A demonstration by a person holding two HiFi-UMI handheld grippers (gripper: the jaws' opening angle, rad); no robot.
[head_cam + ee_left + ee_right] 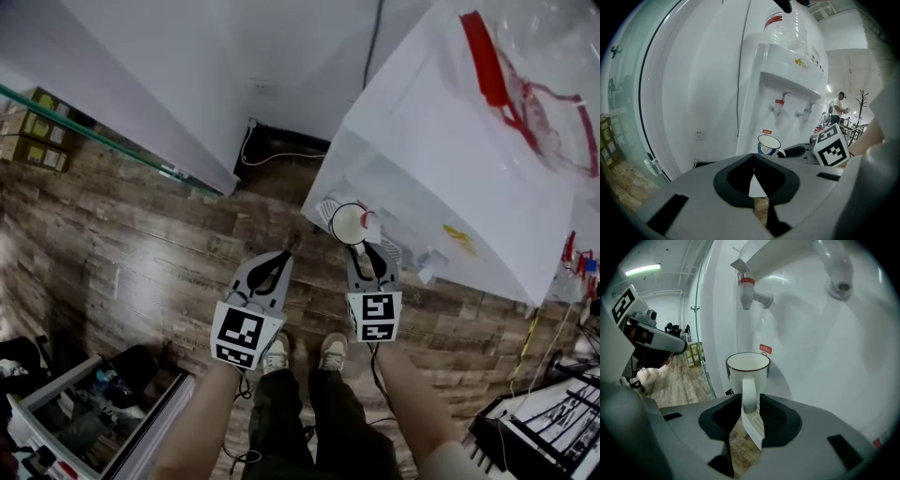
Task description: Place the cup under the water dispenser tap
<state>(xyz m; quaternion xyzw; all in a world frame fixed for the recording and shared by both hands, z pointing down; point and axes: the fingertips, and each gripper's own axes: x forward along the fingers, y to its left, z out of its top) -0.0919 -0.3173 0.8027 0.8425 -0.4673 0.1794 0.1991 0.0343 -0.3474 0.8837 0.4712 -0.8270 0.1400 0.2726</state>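
Two grippers nearest: left gripper (284, 254) jaws together, empty. Right gripper (750, 400) jaws slightly apart either side of the handle (749, 393), seemingly not pressing it. Beyond, the cup (747, 367) stands upright on the water dispenser (450, 187) ledge, below the red tap (746, 287). Judgement: placement essentially done; only backing the right gripper off the handle remains.

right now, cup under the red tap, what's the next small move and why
Probably draw the right gripper straight back off the handle. The cup already sits below the red tap, and the jaws look parted round the handle rather than pinching it, so a level retreat should leave it in place.
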